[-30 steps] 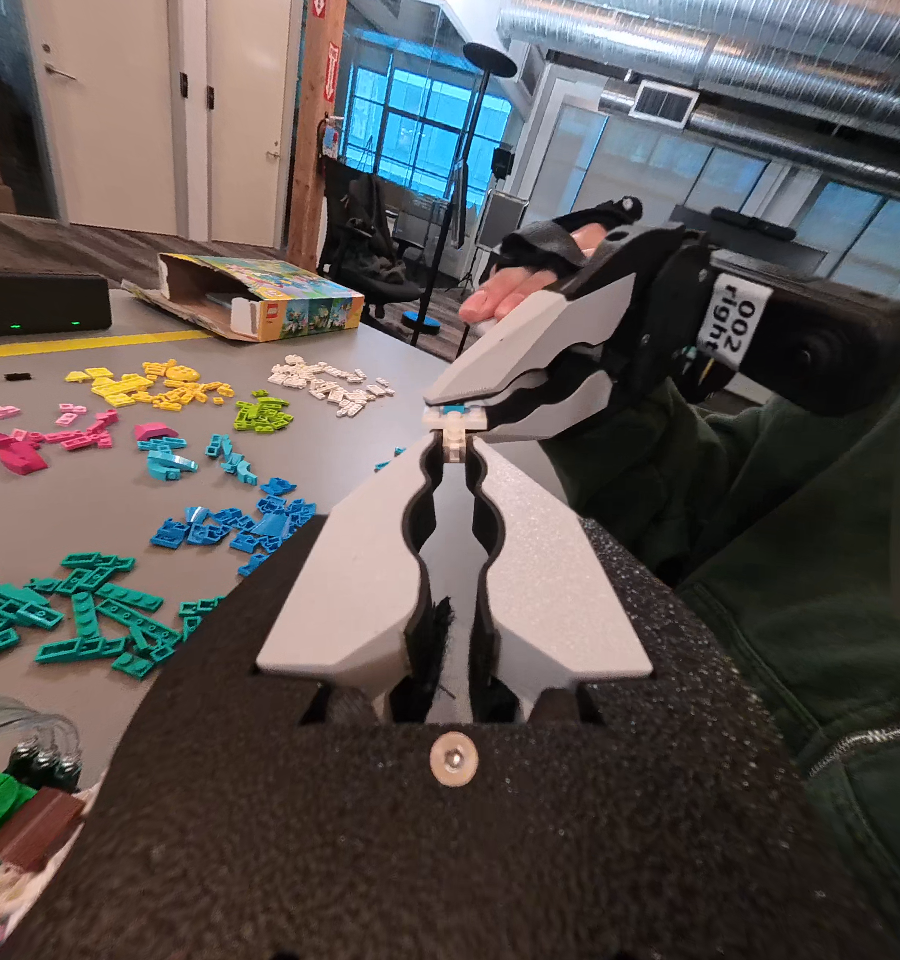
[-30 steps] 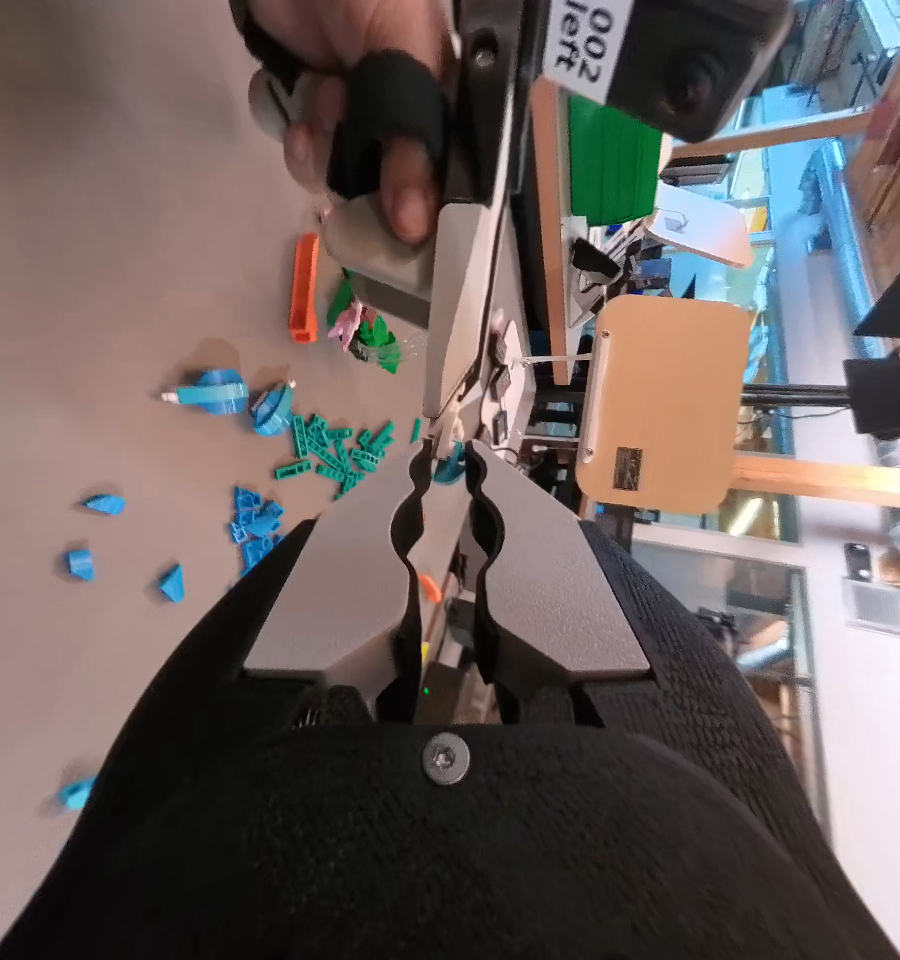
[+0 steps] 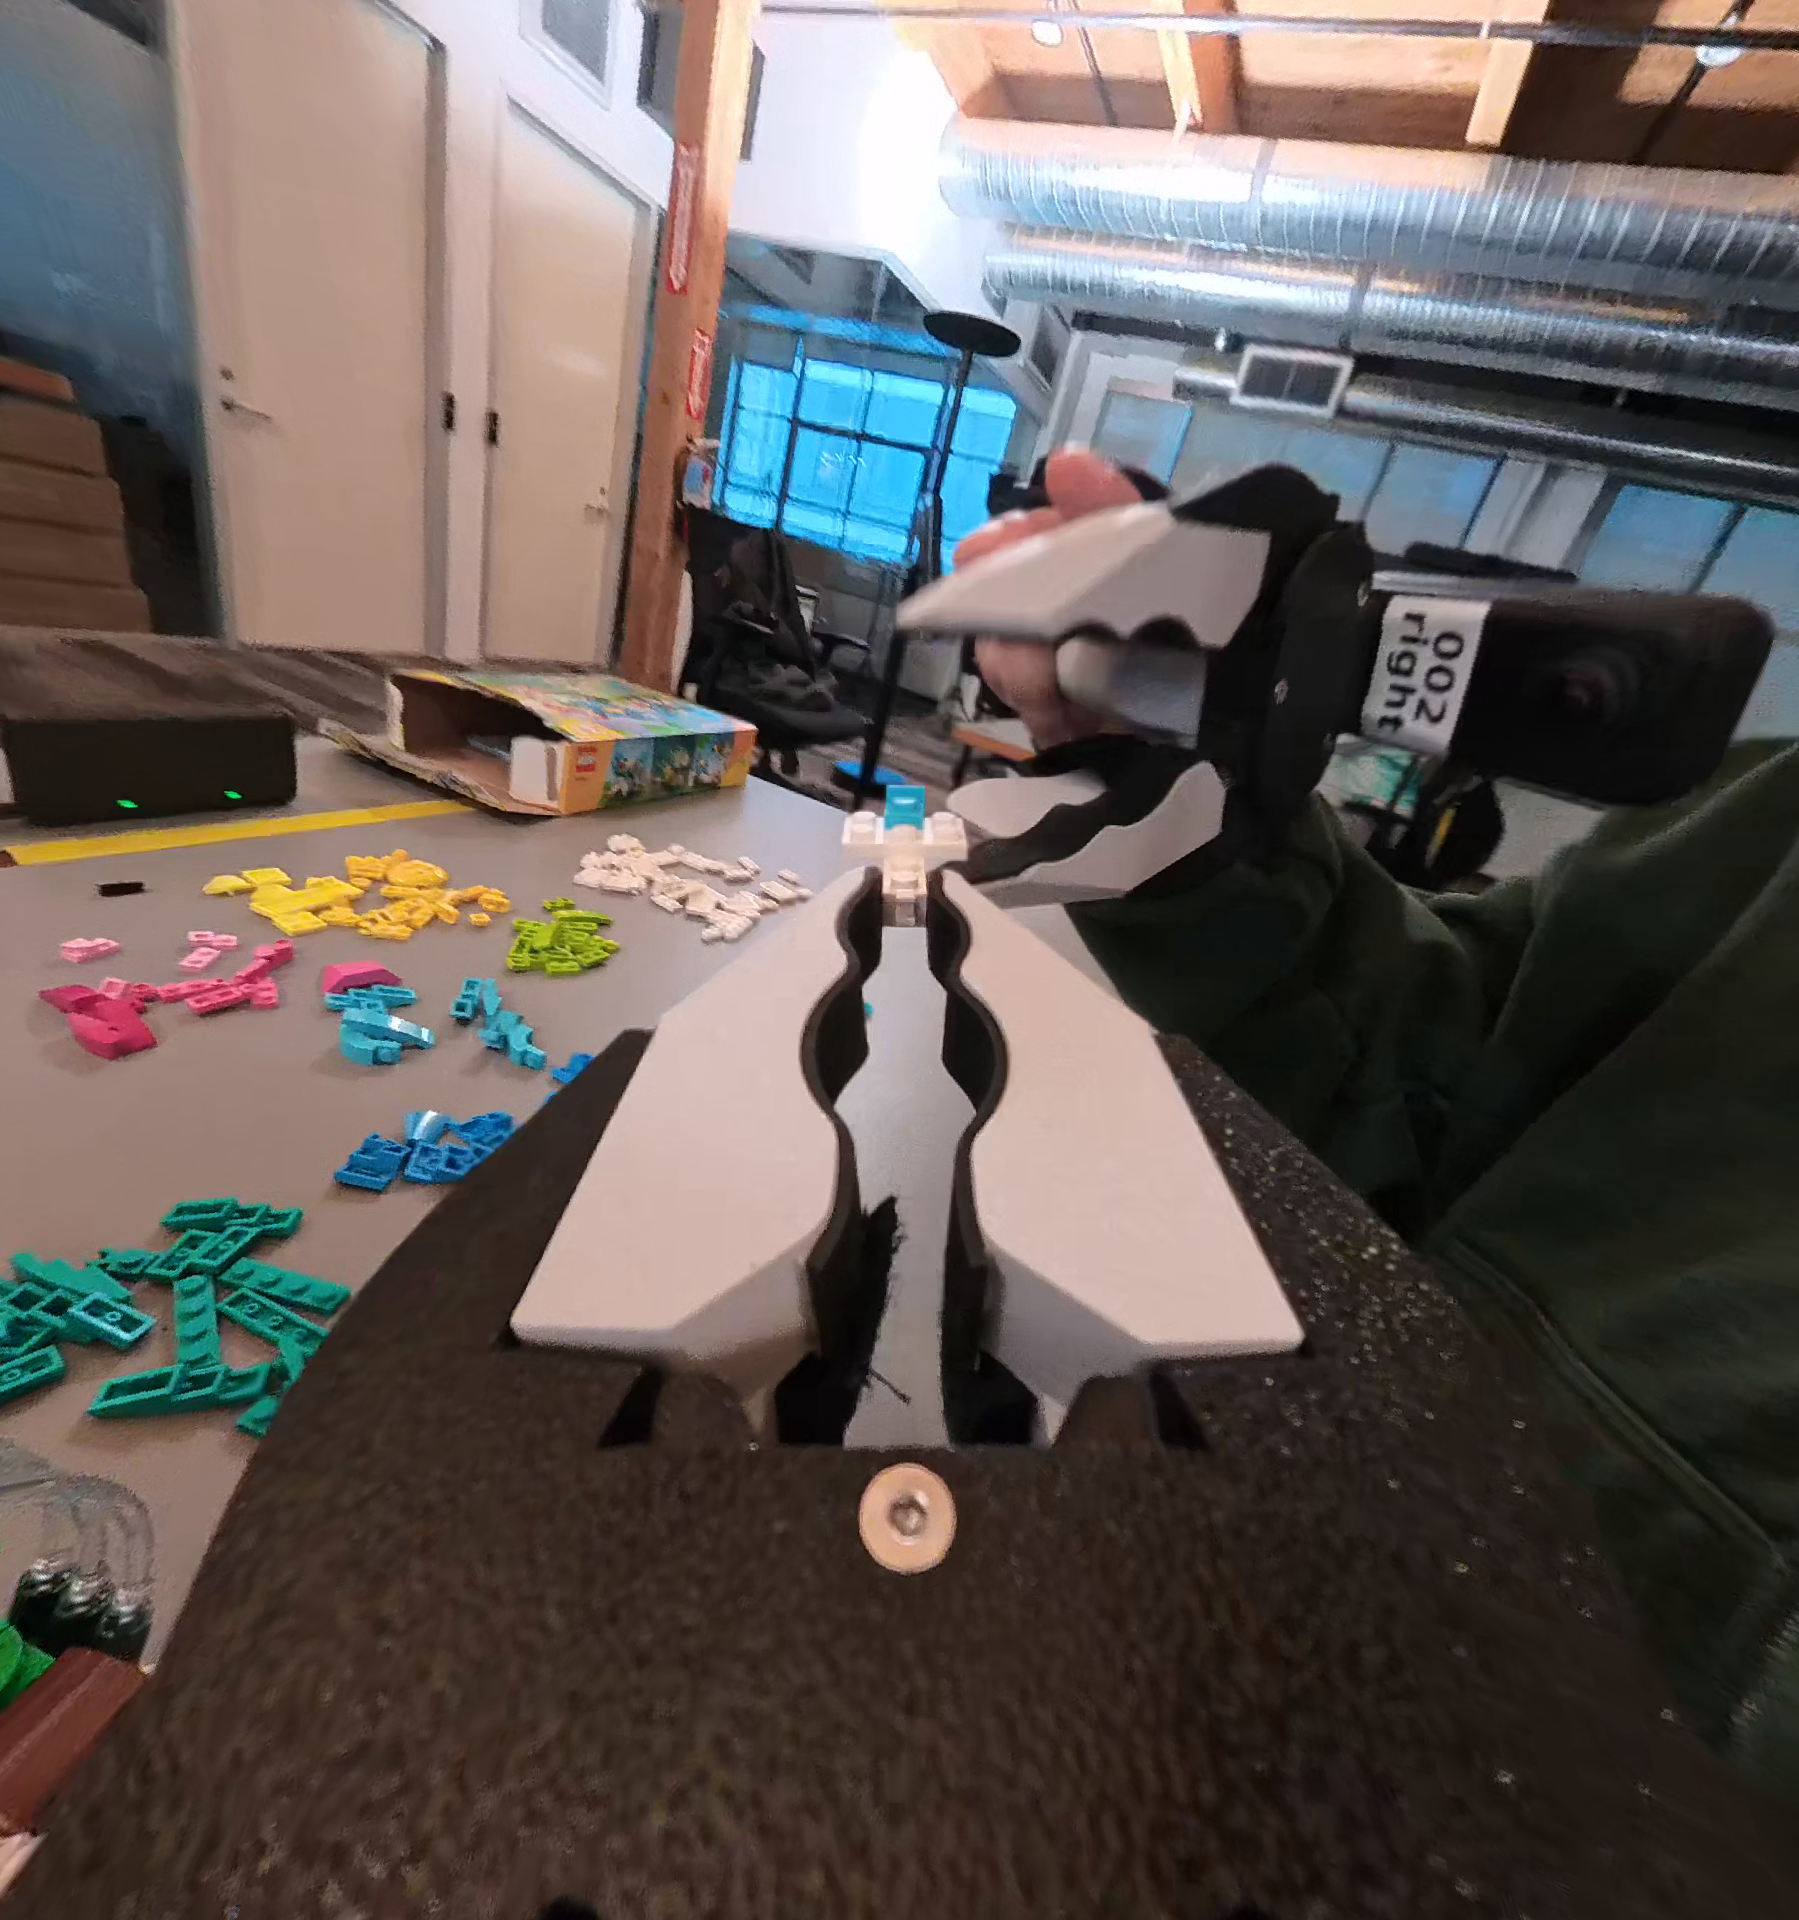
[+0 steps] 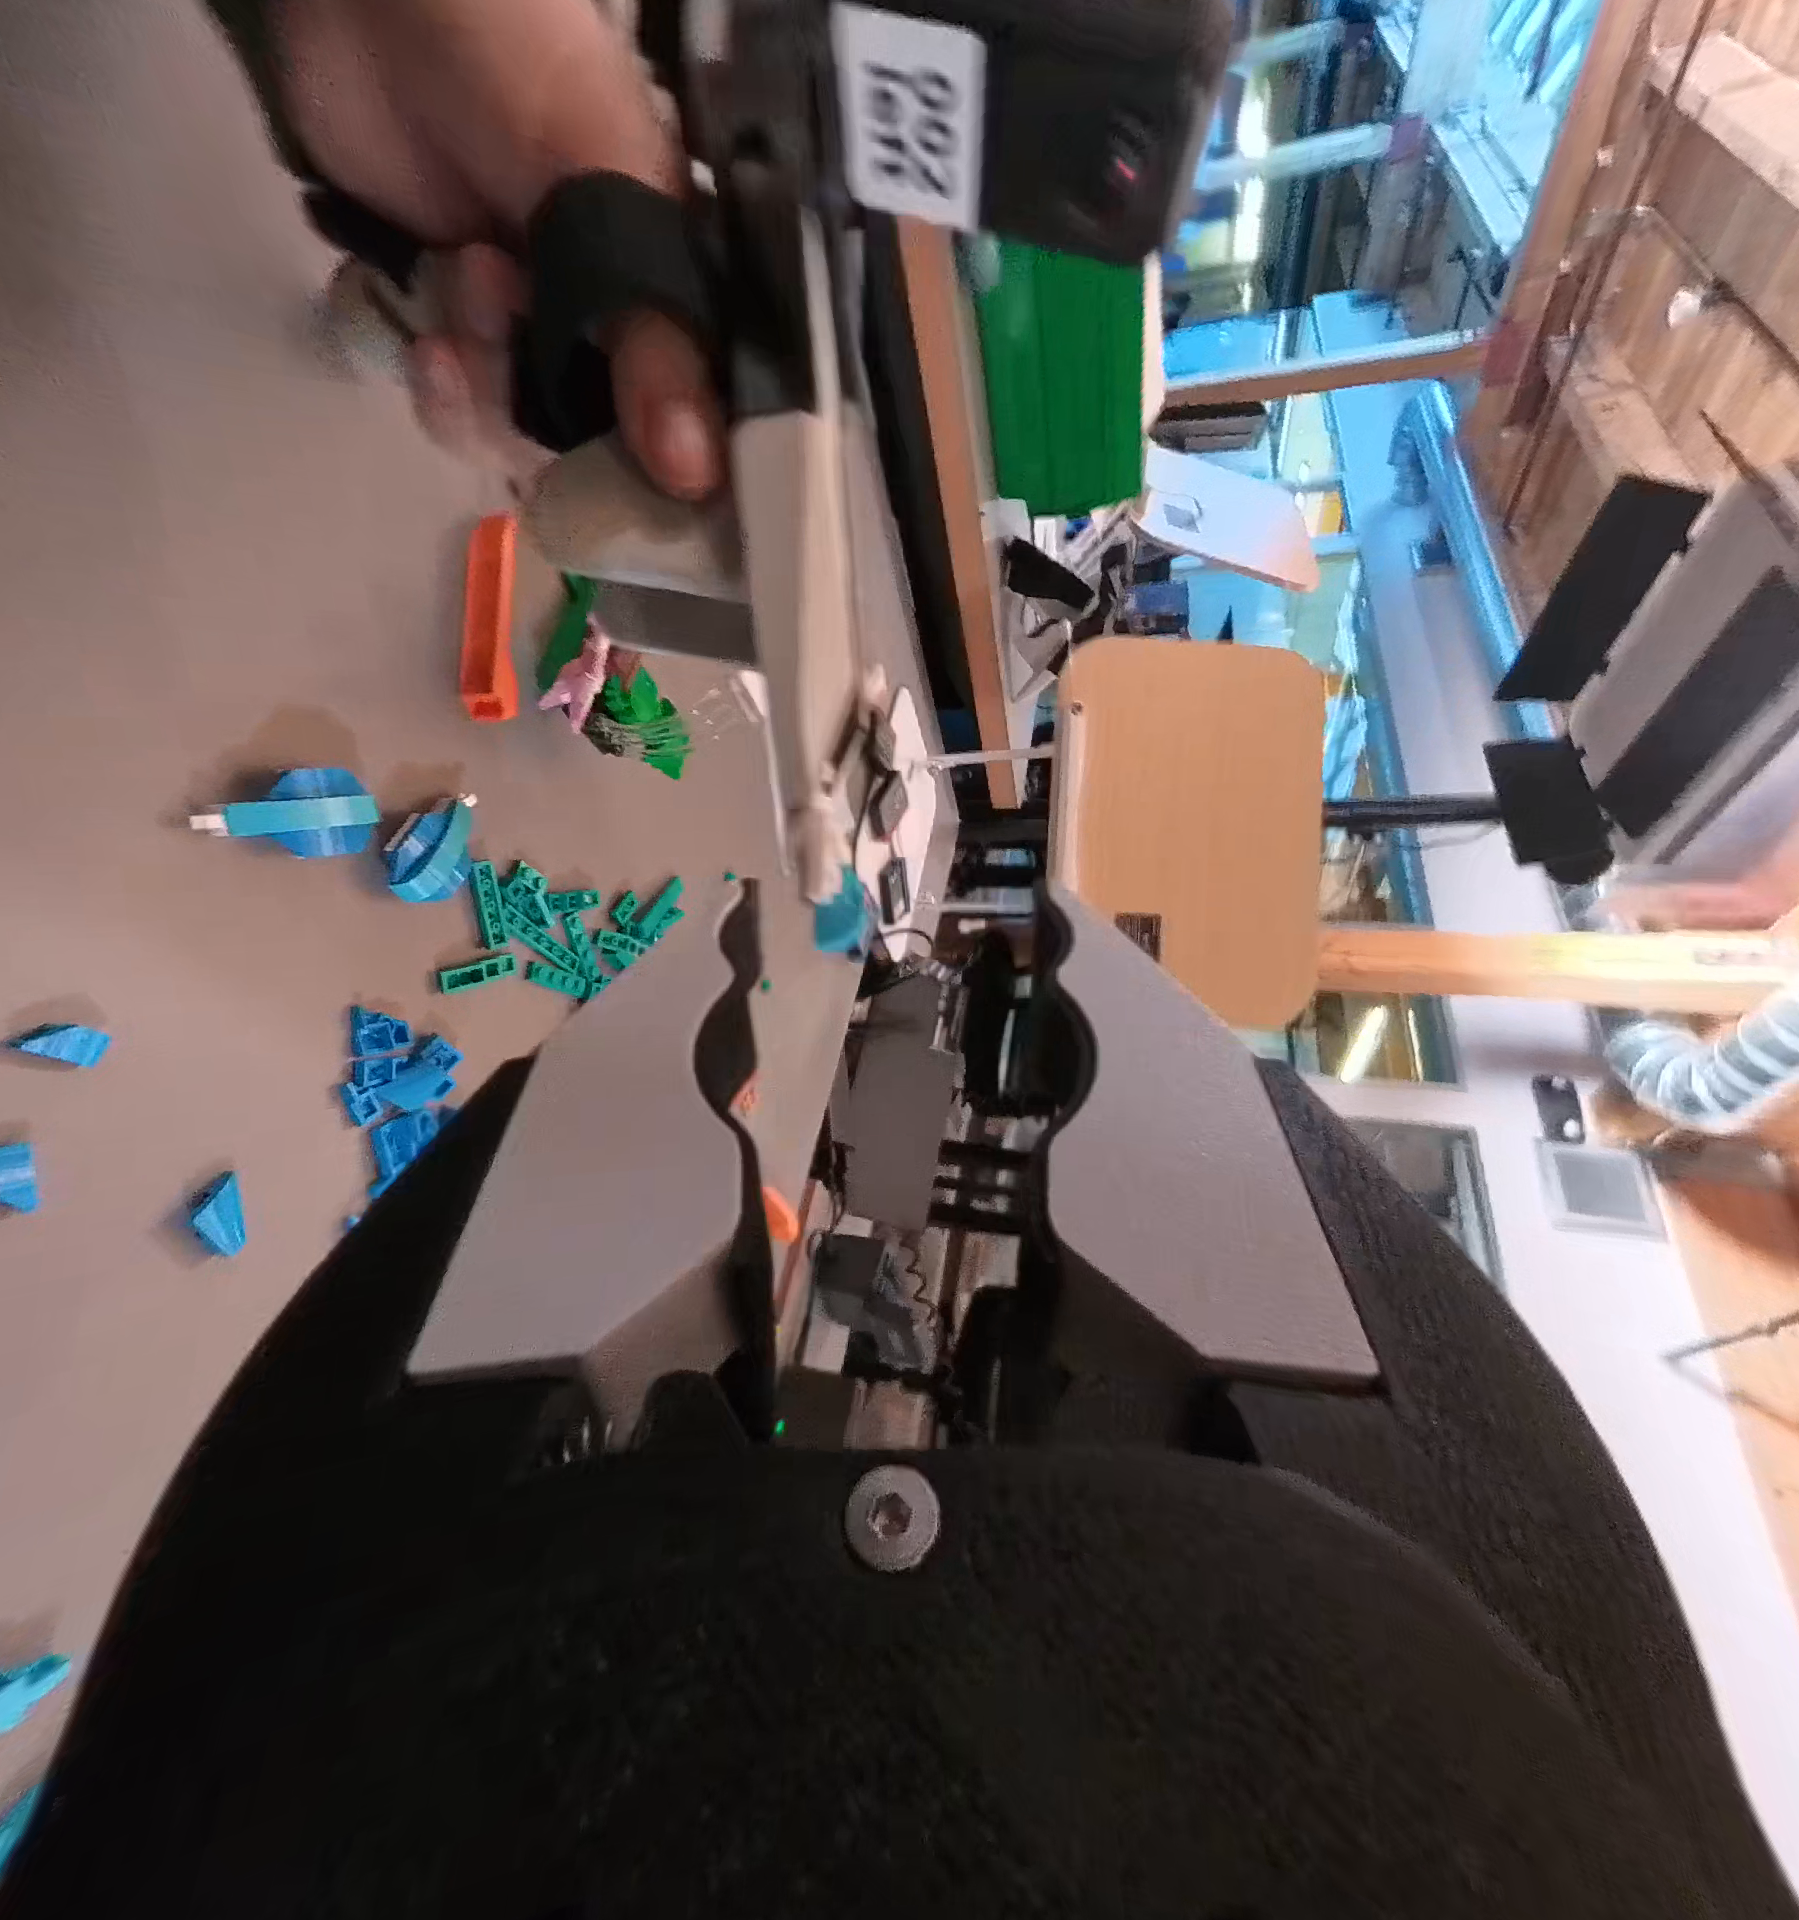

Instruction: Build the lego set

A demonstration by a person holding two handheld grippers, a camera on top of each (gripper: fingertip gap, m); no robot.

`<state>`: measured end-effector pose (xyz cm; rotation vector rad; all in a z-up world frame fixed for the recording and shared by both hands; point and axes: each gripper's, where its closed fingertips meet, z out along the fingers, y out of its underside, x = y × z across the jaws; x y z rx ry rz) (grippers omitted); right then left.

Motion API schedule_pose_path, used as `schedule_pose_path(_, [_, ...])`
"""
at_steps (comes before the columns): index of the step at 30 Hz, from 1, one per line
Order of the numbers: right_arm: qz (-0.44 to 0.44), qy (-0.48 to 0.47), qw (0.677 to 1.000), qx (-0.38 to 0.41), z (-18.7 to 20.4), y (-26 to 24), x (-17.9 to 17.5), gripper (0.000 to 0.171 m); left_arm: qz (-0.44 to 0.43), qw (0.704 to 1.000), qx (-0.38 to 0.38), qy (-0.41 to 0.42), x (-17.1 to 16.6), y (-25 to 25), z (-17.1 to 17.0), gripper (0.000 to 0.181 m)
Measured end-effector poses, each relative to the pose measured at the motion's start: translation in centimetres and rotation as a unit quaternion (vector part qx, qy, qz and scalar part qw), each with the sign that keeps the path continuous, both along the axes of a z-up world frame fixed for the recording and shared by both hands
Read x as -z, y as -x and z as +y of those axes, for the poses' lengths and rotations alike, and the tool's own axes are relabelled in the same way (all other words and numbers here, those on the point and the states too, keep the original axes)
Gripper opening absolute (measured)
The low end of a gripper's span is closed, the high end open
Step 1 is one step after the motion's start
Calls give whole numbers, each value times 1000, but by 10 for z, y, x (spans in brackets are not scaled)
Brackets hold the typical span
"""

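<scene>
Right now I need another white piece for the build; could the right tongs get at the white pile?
Probably yes. The right tongs are open and empty, and the white pile lies uncovered on the table just beyond the left tongs, which hold the small white assembly.

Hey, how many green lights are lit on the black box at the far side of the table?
2. Both sit low on the front of the black box: one green light left of centre, the other toward its right end. That face shows fully, so none look hidden.

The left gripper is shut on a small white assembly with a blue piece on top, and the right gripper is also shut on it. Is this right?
Not quite. The left gripper is shut on the small white assembly, but the right gripper is open and off it, as both wrist views show.
</scene>
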<state>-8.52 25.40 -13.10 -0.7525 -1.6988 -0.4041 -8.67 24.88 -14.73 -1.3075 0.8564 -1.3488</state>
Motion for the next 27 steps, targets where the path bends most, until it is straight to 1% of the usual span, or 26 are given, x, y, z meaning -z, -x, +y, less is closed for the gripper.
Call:
schedule_pose_path(1, [12,7,1000,12,3,-6,-5,56,-5,1000,-14,-10,2,0,1,6])
schedule_pose_path(4, [75,33,996,47,14,-38,-26,57,9,995,-68,-76,14,-1,4,5])
schedule_pose_path(6, [146,86,985,43,18,-58,-31,58,18,990,-80,-117,23,-5,-2,6])
schedule_pose_path(7, [184,124,974,36,21,-68,-28,58,22,989,-80,-126,28,-8,-6,6])
schedule_pose_path(9, [244,187,951,38,33,-92,-13,59,31,988,-75,-135,39,-14,-11,6])
schedule_pose_path(12, [278,282,913,98,63,-133,25,60,45,984,-90,-144,54,-18,-9,6])
schedule_pose_path(14, [305,337,886,88,67,-143,40,59,47,980,-98,-166,52,-19,-11,6])
schedule_pose_path(15, [317,355,876,77,68,-146,45,56,48,979,-97,-174,53,-19,-12,6])
schedule_pose_path(17, [317,387,862,83,69,-152,58,53,55,977,-86,-186,55,-23,-17,6])
schedule_pose_path(20, [305,397,858,114,72,-167,71,49,58,978,-72,-188,57,-25,-21,6])
schedule_pose_path(22, [299,416,847,144,75,-181,82,48,57,980,-64,-181,58,-26,-22,6])
schedule_pose_path(23, [289,440,834,166,75,-189,92,45,57,980,-62,-181,58,-26,-22,6])
schedule_pose_path(26, [259,533,777,213,63,-210,125,42,59,979,-59,-184,59,-27,-23,6])
schedule_pose_path(27, [254,546,766,226,61,-216,132,40,60,979,-60,-185,59,-27,-23,6])
